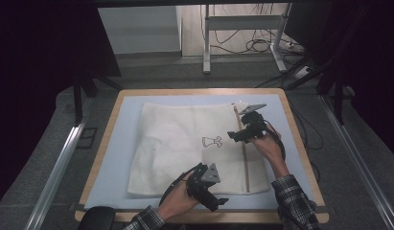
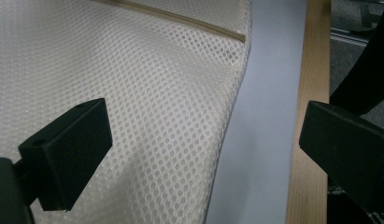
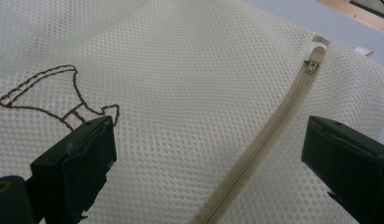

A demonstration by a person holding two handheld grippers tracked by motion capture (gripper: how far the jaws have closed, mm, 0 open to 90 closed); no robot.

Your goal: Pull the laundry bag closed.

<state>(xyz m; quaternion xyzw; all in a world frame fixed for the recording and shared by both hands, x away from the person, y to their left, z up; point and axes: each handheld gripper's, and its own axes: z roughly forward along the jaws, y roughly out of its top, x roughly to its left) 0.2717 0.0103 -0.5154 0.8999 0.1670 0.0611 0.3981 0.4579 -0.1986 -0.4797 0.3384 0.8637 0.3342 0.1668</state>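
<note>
Mesh laundry bag [image 1: 185, 143] lies flat mid-counter on the blue mat [image 1: 118, 143], zipper [image 1: 243, 148] running along the side nearest the counter's right edge, slider [image 3: 312, 65] parked at the far end. Both grippers are spread and holding nothing: left gripper [image 1: 217, 194] hovers over the bag's near-right corner by the counter's near edge, right gripper [image 1: 238, 135] sits above the zipper line, short of the slider. Looks like the approach step before unzipping; next the left should pin the mesh near the zipper while the right moves toward the far edge and pinches the slider tab.
</note>
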